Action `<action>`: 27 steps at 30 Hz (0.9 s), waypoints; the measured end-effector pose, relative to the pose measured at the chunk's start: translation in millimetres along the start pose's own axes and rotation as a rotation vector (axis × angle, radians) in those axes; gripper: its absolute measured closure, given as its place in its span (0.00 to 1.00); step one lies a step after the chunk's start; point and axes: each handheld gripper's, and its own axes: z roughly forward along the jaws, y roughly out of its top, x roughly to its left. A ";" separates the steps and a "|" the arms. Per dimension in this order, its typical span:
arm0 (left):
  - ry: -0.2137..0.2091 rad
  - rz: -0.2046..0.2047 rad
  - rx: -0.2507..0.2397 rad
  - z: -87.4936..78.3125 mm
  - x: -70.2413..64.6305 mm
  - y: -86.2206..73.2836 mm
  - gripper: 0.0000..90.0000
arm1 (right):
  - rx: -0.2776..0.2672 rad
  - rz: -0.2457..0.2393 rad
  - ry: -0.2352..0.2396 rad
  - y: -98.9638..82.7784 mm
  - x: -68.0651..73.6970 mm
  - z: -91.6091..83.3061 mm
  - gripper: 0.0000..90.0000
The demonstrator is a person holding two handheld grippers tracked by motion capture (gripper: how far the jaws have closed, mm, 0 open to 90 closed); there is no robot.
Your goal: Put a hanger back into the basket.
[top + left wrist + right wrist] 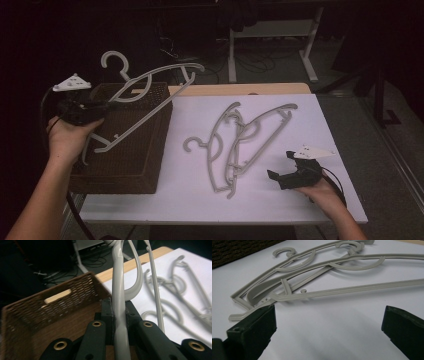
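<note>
My left gripper (107,106) is shut on a grey plastic hanger (150,111) and holds it up over a brown wicker basket (130,160) at the table's left end. In the left gripper view the hanger's arm (118,290) runs up between the two pads, with the basket (50,305) below. Two more grey hangers (235,120) lie overlapped in the middle of the white table (200,200). My right gripper (280,165) sits low at the front right, just right of them, open with nothing between its jaws. Its own view shows the hangers (337,291) just ahead of the wide-spread gripper (329,317).
The basket takes up the table's left end, and its open top is under the held hanger. A wooden strip (240,89) shows along the table's far edge. White desk legs (232,50) and cables stand on the dark floor behind.
</note>
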 end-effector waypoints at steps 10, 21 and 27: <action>0.109 -0.024 0.045 -17.5 43.3 -30.5 0.91 | 0.004 0.002 -0.007 -0.5 -1.6 0.4 0.00; 0.169 -0.045 0.105 -7.3 73.4 -54.5 0.91 | 0.007 0.003 -0.015 -0.9 -3.1 0.4 0.00; 0.161 -0.049 0.140 7.6 75.6 -66.0 0.91 | 0.008 0.004 -0.016 -1.1 -3.8 0.5 0.00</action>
